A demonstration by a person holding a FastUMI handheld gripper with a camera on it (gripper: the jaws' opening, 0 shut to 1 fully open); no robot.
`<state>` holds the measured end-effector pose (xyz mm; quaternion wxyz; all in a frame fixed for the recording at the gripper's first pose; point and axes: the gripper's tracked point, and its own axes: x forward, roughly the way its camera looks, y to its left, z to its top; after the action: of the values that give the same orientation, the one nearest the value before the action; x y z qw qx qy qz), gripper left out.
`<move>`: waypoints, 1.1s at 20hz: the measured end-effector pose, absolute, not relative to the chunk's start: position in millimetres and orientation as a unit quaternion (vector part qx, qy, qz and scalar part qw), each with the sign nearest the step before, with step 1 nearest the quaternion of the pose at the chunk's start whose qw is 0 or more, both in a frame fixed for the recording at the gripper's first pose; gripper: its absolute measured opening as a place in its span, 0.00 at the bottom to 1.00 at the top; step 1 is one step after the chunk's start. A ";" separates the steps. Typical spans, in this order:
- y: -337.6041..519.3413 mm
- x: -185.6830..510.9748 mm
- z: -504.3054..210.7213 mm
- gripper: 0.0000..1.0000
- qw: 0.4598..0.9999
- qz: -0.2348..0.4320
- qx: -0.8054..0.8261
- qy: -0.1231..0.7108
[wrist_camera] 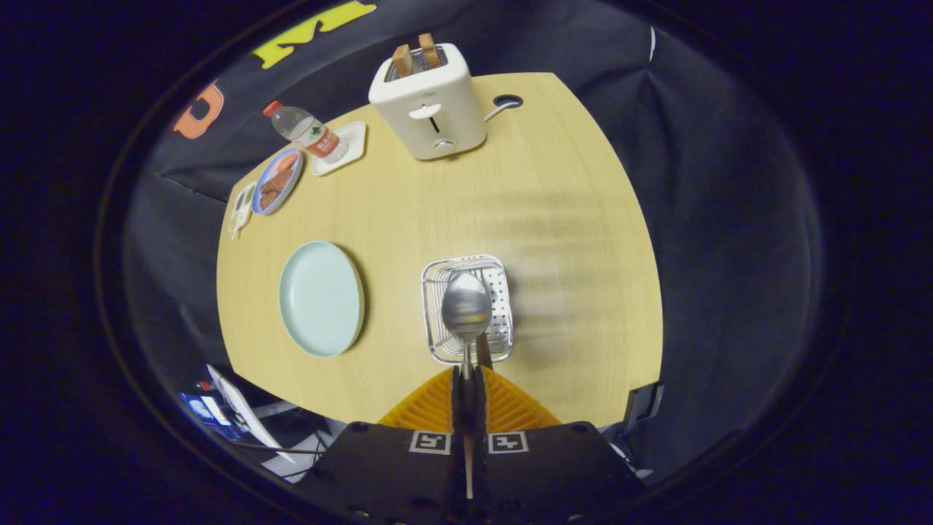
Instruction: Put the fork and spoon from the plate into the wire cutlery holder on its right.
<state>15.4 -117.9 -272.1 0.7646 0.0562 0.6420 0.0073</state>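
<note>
My gripper (467, 378) is shut on the thin handle of a metal spoon (466, 308), held high above the table. The spoon's bowl points forward, just ahead of the fingertips, and hangs over the wire cutlery holder (503, 281). The holder is a small rectangular basket on the wooden table (568, 219). A slim dark piece (484, 351) shows beside the spoon's handle, at the holder's near edge; I cannot tell what it is. Left of the holder lies the pale green plate (321, 297), with nothing on it.
A white toaster (428, 102) with two slices of bread stands at the far edge. At the far left are a water bottle (306, 131) on a white coaster (353, 140) and a small blue plate (277, 181) of food. The table's near edge lies below the fingers.
</note>
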 end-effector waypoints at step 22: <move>-74.5 96.3 -139.6 0.97 0.929 0.047 0.065 0.360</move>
<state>96.3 -74.5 -139.6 0.9295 0.0652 0.3600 0.0471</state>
